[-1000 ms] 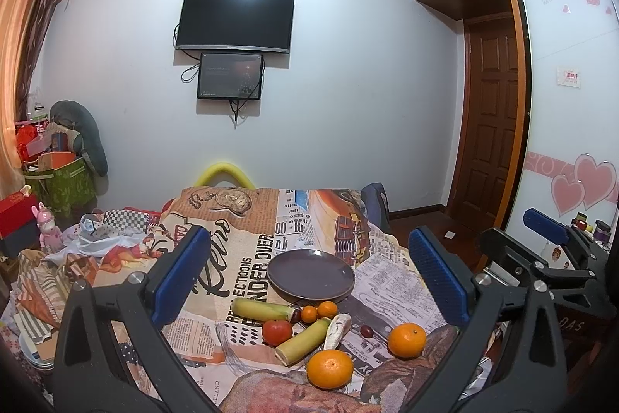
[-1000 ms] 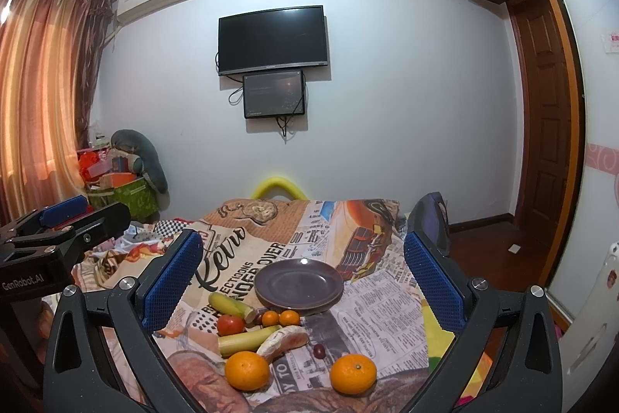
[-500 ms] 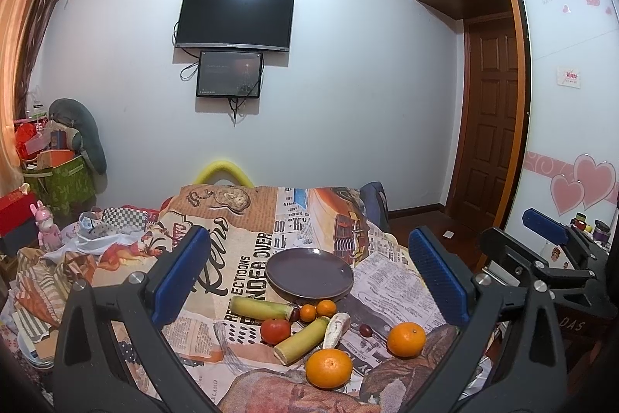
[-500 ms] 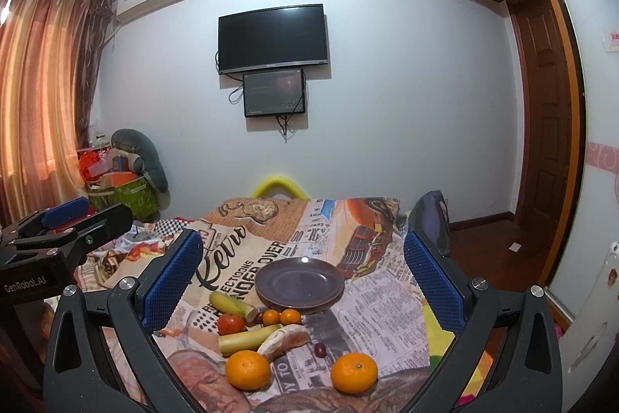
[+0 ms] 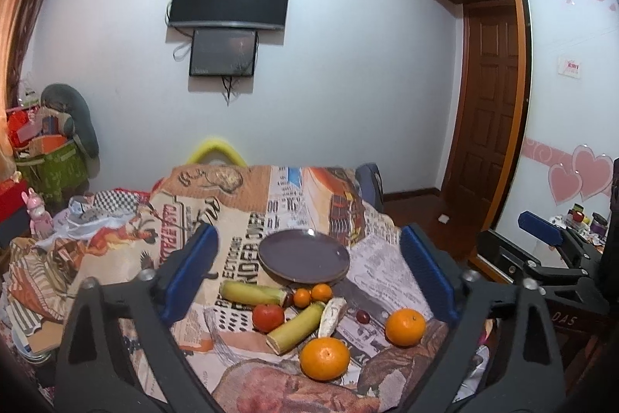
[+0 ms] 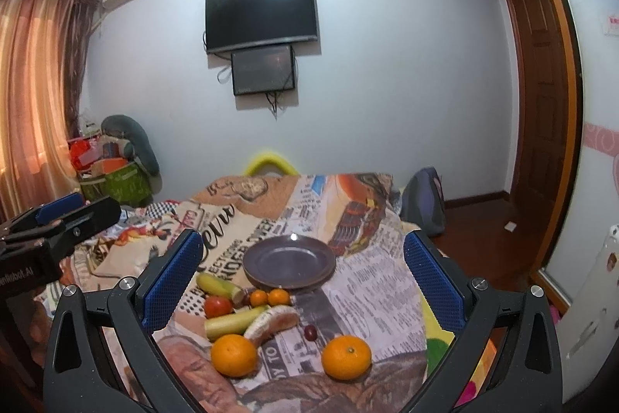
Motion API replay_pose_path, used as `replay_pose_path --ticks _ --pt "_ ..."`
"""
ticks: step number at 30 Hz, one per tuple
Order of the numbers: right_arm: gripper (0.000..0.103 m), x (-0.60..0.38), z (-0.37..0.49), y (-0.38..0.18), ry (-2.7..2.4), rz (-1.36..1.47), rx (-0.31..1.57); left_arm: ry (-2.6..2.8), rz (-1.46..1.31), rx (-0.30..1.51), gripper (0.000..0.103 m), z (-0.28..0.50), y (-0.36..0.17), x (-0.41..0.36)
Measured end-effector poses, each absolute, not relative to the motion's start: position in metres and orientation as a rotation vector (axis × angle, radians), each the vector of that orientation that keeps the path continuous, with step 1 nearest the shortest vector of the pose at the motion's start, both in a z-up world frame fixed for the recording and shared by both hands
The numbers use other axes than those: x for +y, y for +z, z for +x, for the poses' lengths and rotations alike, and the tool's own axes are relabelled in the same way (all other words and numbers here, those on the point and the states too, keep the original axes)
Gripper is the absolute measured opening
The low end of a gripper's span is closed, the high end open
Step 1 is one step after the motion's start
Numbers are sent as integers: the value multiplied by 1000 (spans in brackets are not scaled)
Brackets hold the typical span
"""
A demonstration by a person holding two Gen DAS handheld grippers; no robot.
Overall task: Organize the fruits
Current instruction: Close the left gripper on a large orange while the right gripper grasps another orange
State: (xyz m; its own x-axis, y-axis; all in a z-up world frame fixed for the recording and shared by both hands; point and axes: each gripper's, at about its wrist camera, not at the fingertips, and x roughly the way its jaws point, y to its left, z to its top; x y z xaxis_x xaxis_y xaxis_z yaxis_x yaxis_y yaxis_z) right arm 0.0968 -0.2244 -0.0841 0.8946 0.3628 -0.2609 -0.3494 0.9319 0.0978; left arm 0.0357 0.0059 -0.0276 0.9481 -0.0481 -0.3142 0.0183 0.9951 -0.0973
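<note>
Both tongs spread wide and empty: left gripper (image 5: 309, 269), right gripper (image 6: 303, 277), above the fruit.

The fruit lies loose on the cloth (image 6: 371, 281) just before the bare plate (image 6: 288, 260). Each orange (image 6: 346, 357) looks firm, round and apt to roll, so grip across its middle. The near cloth edge is close; there is open room toward the plate.

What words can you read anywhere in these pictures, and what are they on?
"DAS" stands on the right gripper, seen from the left camera.
"TO" is printed on the tablecloth, between the two big oranges.
The rest of the tablecloth print is cut off by folds and the jaws.
The wall sticker is too small to read.
</note>
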Motion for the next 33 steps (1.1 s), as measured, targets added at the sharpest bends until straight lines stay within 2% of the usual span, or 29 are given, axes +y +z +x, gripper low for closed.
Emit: replay_pose_path --ticks 6,9,23,33 --pt "88 -234 117 -109 342 27 388 -36 -115 430 81 62 -51 12" --pt "84 -239 125 -122 337 12 442 -34 -112 505 79 76 -69 13" --pt "84 -252 159 -193 363 -31 703 -93 -97 846 79 126 -162 -6" --pt "84 -249 175 -221 384 -9 789 -128 -74 980 79 139 -204 -21"
